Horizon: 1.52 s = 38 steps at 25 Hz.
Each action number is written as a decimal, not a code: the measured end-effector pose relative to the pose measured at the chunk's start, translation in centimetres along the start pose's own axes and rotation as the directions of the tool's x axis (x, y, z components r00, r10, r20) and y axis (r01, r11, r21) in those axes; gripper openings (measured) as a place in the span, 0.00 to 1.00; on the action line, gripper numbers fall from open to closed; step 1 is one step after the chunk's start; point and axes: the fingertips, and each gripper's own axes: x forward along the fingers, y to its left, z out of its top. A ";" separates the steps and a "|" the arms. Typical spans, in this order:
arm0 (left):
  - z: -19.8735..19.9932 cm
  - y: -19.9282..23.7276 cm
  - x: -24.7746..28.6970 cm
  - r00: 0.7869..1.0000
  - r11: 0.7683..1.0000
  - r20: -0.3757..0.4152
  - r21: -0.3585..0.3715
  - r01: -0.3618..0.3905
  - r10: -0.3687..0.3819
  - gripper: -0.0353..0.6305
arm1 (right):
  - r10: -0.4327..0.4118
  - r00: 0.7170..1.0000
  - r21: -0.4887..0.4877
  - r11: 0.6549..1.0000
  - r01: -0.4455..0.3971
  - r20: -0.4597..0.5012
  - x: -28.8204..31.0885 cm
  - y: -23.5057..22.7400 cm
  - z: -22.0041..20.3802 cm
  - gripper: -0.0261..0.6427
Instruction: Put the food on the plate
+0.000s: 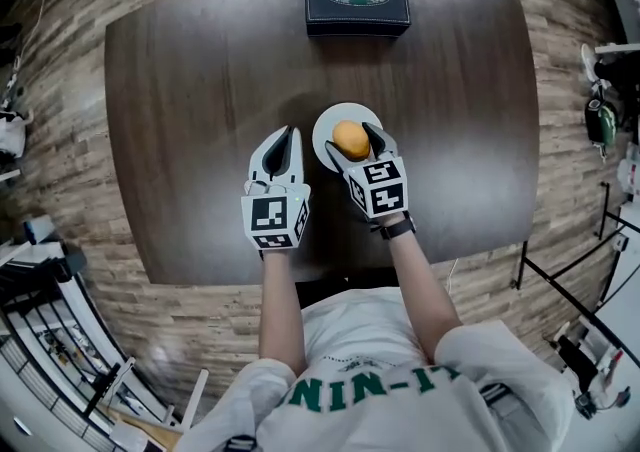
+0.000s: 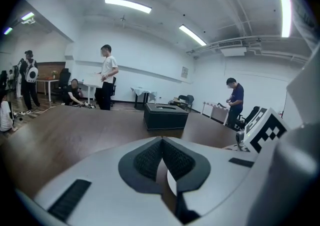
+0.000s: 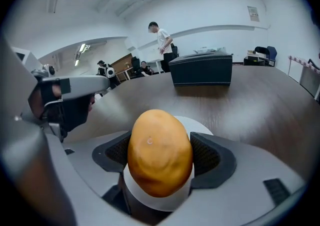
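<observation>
Orange food gripped between right gripper jaws, mid-frame, over white plate; left gripper jaws closed, empty

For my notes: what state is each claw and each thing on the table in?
left claw, shut, empty
right claw, shut on the orange food
orange food, gripped over the plate; contact unclear
plate, flat on the table, under the food
black box, flat at the table's far side
</observation>
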 end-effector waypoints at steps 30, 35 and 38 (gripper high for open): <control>5.8 -1.3 -10.5 0.993 1.000 0.114 0.010 0.015 -0.016 0.06 | -0.109 0.964 0.059 0.993 0.098 0.241 -10.6 1.9 3.4 0.71; 7.3 -2.3 -13.7 0.987 0.999 0.158 0.043 0.023 -0.030 0.06 | -0.169 0.932 0.069 0.986 0.155 0.320 -15.4 2.1 4.4 0.55; 8.2 -3.1 -16.2 0.982 0.998 0.183 0.058 0.024 -0.034 0.06 | -0.189 0.914 0.074 0.982 0.174 0.360 -18.7 2.9 4.6 0.49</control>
